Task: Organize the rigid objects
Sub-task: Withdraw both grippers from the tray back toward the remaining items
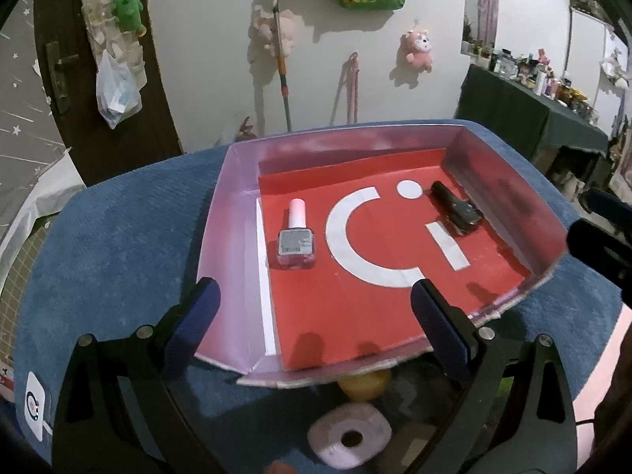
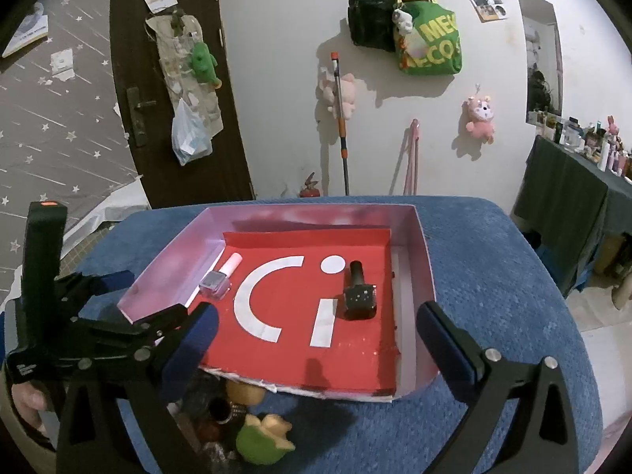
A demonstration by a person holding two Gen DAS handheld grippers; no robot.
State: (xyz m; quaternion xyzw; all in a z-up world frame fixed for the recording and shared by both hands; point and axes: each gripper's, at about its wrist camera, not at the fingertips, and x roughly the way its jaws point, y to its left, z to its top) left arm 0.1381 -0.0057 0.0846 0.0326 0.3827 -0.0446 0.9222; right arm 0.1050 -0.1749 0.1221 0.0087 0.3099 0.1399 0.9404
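Both claws, left (image 1: 316, 308) and right (image 2: 316, 328), stand spread wide and empty at the near edge of the box (image 1: 233, 205). Inside the box, the pink bottle (image 1: 296, 237) lies by its left wall, the black bottle (image 2: 358, 290) toward its right.

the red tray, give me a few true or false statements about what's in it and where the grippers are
1. Two nail polish bottles lie in the tray. True: a pink-capped bottle and a black bottle.
2. The two bottles touch each other. False: they lie apart, the pink-capped one by the left wall, the black one towards the right side.
3. The right gripper is shut on the black bottle. False: its jaws stand wide open with nothing between the pads.
4. The left gripper is open and holds nothing. True.
5. The tray rests on a blue cloth. True.
6. The pink-capped bottle stands upright. False: it lies on its side.
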